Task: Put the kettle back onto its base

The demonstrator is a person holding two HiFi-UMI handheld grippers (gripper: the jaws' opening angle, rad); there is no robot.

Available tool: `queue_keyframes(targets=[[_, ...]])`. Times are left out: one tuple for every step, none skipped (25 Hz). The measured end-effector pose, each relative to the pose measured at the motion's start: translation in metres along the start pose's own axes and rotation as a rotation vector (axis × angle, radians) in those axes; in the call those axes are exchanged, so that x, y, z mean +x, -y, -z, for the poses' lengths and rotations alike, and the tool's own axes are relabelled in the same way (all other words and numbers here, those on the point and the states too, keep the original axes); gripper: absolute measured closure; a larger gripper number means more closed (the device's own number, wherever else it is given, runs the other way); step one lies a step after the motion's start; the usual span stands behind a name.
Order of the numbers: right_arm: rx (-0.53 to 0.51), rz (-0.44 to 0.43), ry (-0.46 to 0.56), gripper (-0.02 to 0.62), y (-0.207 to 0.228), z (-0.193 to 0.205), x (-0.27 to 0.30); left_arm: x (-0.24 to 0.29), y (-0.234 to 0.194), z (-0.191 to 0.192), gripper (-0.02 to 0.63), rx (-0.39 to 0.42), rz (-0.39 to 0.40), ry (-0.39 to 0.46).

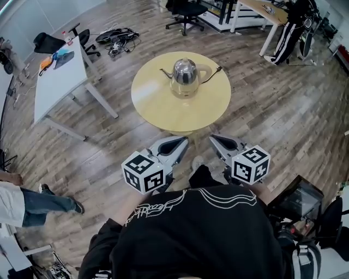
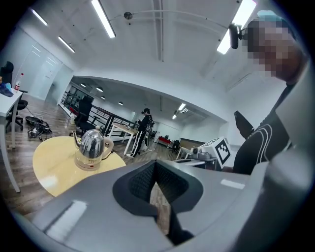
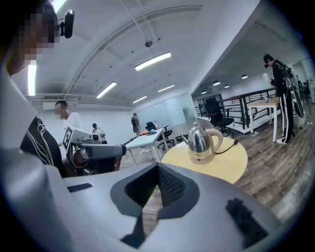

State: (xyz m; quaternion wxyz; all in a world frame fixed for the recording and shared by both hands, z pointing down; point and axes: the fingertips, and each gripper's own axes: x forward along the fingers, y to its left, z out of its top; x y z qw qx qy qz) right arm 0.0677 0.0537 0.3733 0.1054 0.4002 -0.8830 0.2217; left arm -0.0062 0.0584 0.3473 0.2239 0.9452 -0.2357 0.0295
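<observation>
A steel kettle [image 1: 185, 73] with a cream handle and a thin spout stands upright on its cream base [image 1: 184, 91] on the round yellow table [image 1: 158, 109]. A dark cord [image 1: 214, 74] runs from the base toward the table's right rim. The same kettle [image 2: 92, 144] [image 3: 200, 140] appears in both gripper views, some way ahead of the jaws. My left gripper [image 1: 184, 141] and right gripper [image 1: 211, 138] are held close to my body, off the table's near edge. Both are shut with nothing between the jaws.
A white desk [image 1: 57, 76] with small items stands at the left. Office chairs [image 1: 185, 11] and a wooden desk [image 1: 267, 11] are at the back. A person [image 1: 24, 204] stands at the lower left, other people farther off. Wood floor surrounds the table.
</observation>
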Motion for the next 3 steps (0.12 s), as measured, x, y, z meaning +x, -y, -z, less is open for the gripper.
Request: queue_keyframes(targets=[[0.002, 0.001, -0.002, 0.589, -0.0005, 0.0023, 0.0001, -0.0002, 0.0001, 0.0017, 0.600, -0.003, 0.003, -0.001], [0.004, 0.002, -0.005, 0.589, -0.0010, 0.0047, 0.0002, -0.0004, 0.0002, 0.0035, 0.600, -0.006, 0.006, -0.002], [0.007, 0.003, -0.008, 0.589, -0.0016, 0.0073, 0.0002, -0.0005, 0.0003, 0.0053, 0.600, -0.010, 0.009, -0.002]])
